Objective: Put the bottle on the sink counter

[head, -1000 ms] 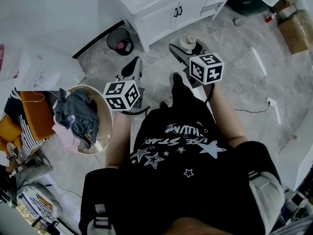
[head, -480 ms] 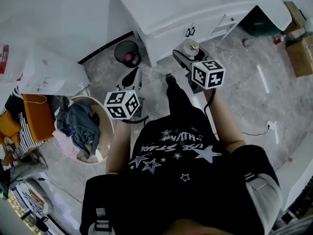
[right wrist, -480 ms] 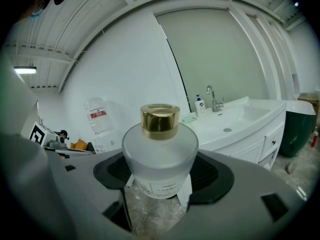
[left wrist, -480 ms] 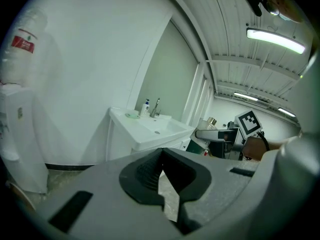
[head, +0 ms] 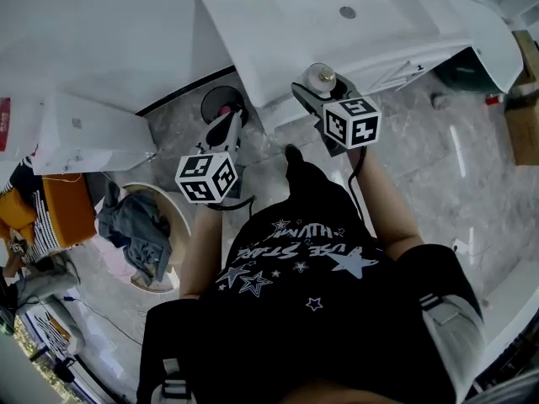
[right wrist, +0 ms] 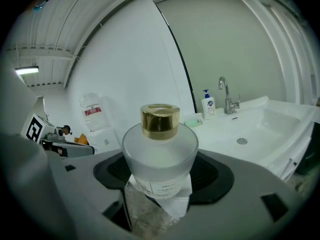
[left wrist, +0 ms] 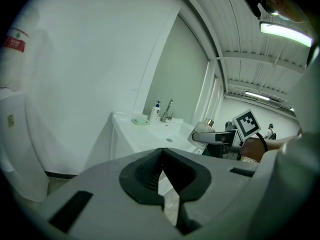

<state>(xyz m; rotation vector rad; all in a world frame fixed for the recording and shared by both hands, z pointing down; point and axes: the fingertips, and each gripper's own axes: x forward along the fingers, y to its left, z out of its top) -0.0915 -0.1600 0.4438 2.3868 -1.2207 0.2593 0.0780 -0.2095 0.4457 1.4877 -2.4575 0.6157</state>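
A white table [head: 278, 32] with a basin is seen just ahead of the 2 grippers. At its front edge the right gripper [head: 325, 91] is held, its fingers clamped on an upright frosted bottle [right wrist: 160, 156] with a gold cap. The left gripper [head: 226, 126] is held apart, its fingers pressed together on nothing.

Head view: above the person [head: 312, 301], facing steeply down; sink counter [head: 295, 23] at top of frame. Both tool views: lower, facing along their jaws toward that counter and its faucet [right wrist: 227, 95]. The left tool view also shows the right tool [left wrist: 204, 134].
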